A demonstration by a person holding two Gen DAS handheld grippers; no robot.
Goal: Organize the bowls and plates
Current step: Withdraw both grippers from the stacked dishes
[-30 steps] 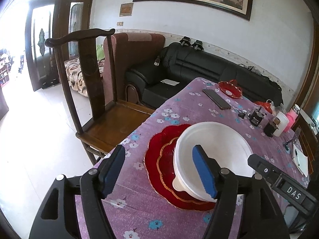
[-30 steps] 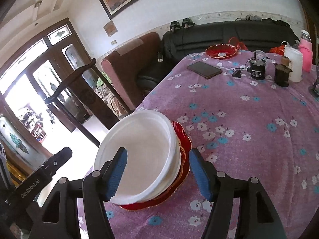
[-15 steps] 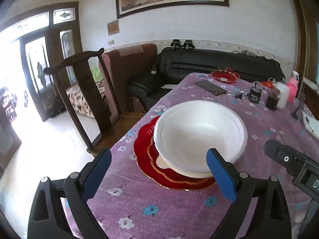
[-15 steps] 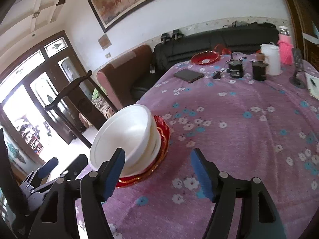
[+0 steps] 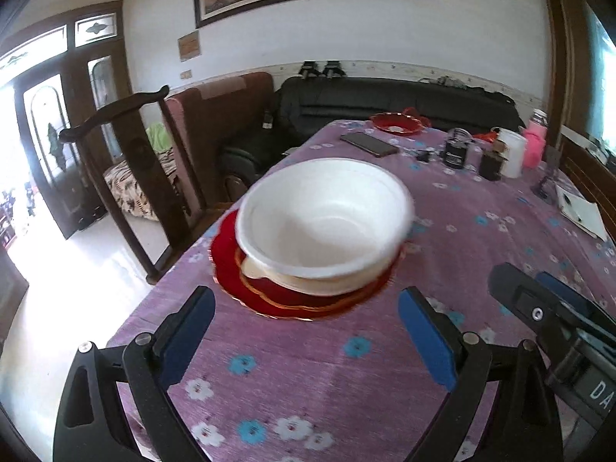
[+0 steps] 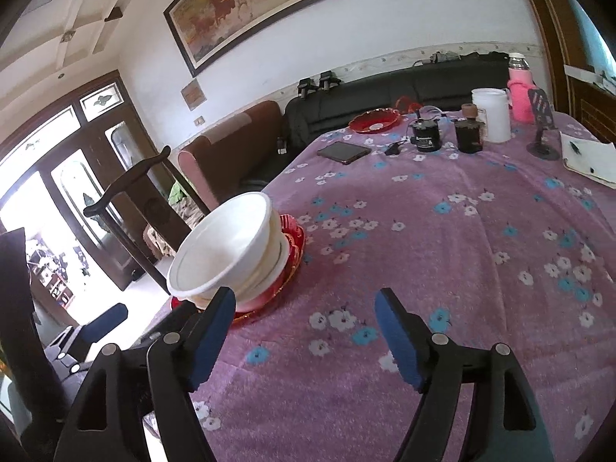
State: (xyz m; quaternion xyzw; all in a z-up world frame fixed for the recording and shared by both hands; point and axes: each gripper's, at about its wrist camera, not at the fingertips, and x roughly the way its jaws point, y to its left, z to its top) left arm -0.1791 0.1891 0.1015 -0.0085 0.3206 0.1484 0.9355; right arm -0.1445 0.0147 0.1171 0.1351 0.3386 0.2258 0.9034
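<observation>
Left wrist view shows the white bowl (image 5: 325, 223) stacked on cream dishes on the red plate (image 5: 265, 292), near the table (image 5: 481, 231) edge beside the wooden chair (image 5: 134, 177). My left gripper (image 5: 306, 340) has just spread its jaws wide, nothing between them, short of the red plate. My right gripper (image 6: 306, 337) jaws have been opening too, empty, just right of the stack. I judge the stacking step finished; next I'd fetch the far red dish (image 6: 373, 121) beyond the phone (image 6: 343, 151).

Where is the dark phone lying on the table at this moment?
In the right wrist view the phone lies flat at the table's far end, just left of the small red dish and the black jar.
</observation>
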